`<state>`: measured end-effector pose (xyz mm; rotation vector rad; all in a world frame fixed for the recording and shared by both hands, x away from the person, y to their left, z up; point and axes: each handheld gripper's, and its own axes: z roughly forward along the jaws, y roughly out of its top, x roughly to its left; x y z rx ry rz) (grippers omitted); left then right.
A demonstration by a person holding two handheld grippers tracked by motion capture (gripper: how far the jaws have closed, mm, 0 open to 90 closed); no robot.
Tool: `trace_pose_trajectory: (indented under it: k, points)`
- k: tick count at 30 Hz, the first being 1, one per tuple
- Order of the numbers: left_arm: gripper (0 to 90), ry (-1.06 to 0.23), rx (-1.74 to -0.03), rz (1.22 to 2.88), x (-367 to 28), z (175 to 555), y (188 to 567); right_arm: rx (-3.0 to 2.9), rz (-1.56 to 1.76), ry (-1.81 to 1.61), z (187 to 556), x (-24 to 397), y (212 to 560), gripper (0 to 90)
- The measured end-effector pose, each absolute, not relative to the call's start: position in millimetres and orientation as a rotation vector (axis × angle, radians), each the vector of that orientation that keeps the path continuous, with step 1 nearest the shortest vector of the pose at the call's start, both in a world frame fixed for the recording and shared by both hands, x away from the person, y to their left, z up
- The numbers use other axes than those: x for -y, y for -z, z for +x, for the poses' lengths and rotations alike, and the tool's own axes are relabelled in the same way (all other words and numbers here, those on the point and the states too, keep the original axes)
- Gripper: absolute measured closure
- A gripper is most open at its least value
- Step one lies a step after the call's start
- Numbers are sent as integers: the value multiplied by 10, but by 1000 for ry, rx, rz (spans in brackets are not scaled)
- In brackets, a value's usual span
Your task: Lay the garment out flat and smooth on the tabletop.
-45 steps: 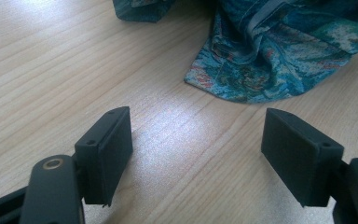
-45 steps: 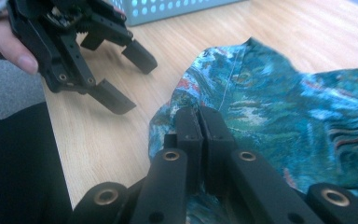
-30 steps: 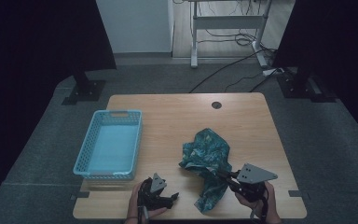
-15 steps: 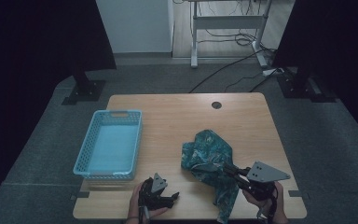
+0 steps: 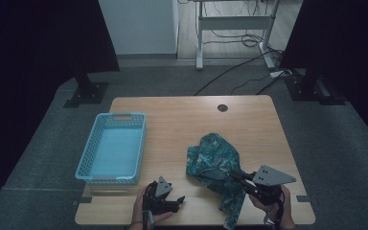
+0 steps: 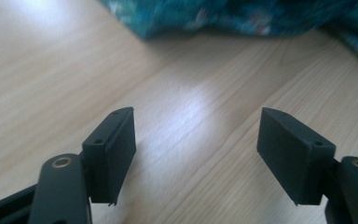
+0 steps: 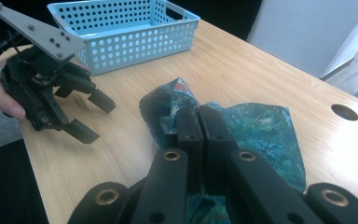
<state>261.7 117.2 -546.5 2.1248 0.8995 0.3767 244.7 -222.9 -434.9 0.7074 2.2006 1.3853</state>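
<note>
My right hand-held gripper (image 5: 235, 176), clenched on the teal cloth (image 5: 214, 158), has dragged its edge toward six o'clock; the cloth now runs twelve-to-six on the tabletop (image 5: 182, 120). My left hand-held gripper (image 5: 176, 200), released, has narrowed slightly.

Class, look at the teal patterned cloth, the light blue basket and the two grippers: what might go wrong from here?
1. The right gripper pinches only a fold of the teal patterned cloth; it may slip free.
2. Cloth hangs over the wooden table edge and could slide off.
3. The open left gripper holds nothing, leaving the cloth unsupported.
</note>
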Motion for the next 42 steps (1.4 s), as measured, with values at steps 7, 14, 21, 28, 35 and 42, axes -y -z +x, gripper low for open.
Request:
trace_pose_trajectory:
  k: [7,14,21,28,35,42]
  points:
    - [283,-375,-834,2074,-1055,2664,5354,-2196,715,-1390,2451,2253,4349,875]
    - [288,-377,-815,2074,-954,2702,5316,-2200,719,-1389,2451,2255,4364,875]
    - [298,-367,-774,2053,-811,2751,5237,-2203,724,-1391,2454,2247,4386,874]
    - [303,-382,-757,2054,-730,2808,5231,-2209,729,-1391,2469,2247,4402,872]
    - [321,-384,-719,2039,-610,2904,5192,-2212,727,-1392,2459,2246,4400,870]
    - [326,-378,-684,2023,-499,3011,5189,-2220,727,-1392,2470,2245,4419,870]
